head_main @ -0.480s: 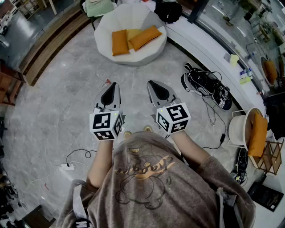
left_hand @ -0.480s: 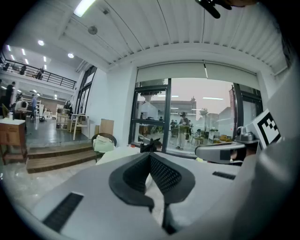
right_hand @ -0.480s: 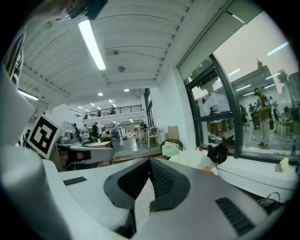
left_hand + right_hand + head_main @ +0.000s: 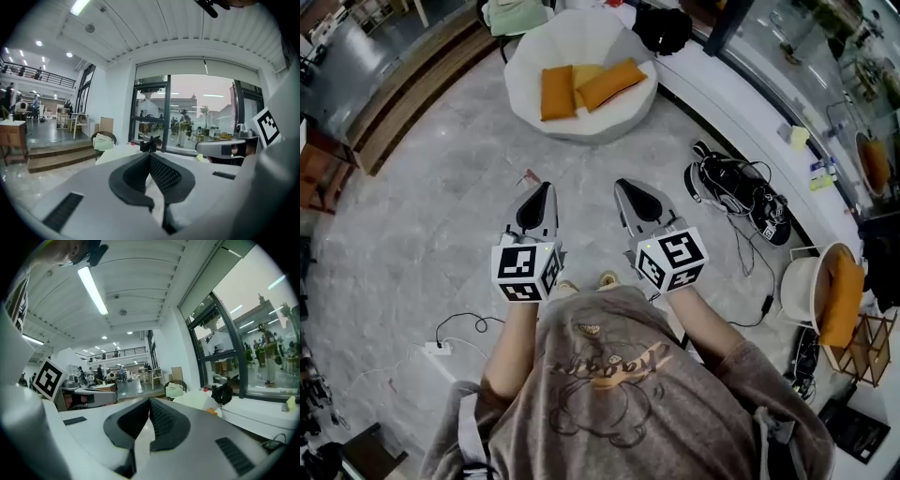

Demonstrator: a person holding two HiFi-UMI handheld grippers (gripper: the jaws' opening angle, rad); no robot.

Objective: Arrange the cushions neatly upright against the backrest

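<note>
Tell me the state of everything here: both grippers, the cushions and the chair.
left gripper: shut, nothing between the jaws.
right gripper: shut, nothing between the jaws.
left orange cushion: lying flat on the seat, not upright.
yellow cushion: lying flat, partly under the right orange cushion.
right orange cushion: lying flat, overlapping the yellow cushion.
white chair: holds all three cushions on its seat.

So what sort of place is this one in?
Probably a big open workspace or showroom rather than a home: a stone floor, a tall glass front and a railed mezzanine with people on it. A round white chair holds orange cushions.
</note>
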